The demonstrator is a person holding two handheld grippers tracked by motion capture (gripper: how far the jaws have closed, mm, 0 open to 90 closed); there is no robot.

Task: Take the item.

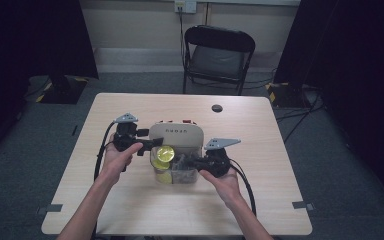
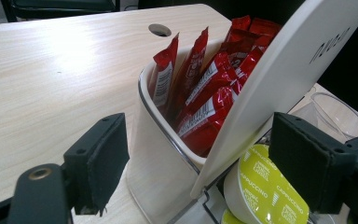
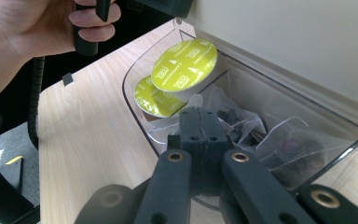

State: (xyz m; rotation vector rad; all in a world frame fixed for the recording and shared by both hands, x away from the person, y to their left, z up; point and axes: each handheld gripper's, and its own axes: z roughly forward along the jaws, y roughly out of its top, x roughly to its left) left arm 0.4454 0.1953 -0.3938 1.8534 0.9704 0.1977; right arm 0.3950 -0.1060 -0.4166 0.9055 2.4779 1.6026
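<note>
A beige organizer (image 1: 176, 133) stands mid-table with its lid (image 2: 289, 70) tilted up over several red sachets (image 2: 205, 88). Its clear front bin (image 3: 131, 79) holds two yellow-green capsules and clear packets (image 3: 289, 144). One capsule (image 3: 184, 70) leans on edge above the other (image 3: 150, 100). My left gripper (image 2: 203, 172) is open at the organizer's left corner, its right pad beside the tilted capsule (image 2: 265, 191). My right gripper (image 3: 199, 114) reaches into the bin from the right. It is shut, with crumpled clear film right at its tips.
A black folding chair (image 1: 219, 52) stands behind the table. A round cable hole (image 1: 217, 108) sits near the table's far edge. Bare tabletop lies left, right and in front of the organizer. Dark curtains flank the room.
</note>
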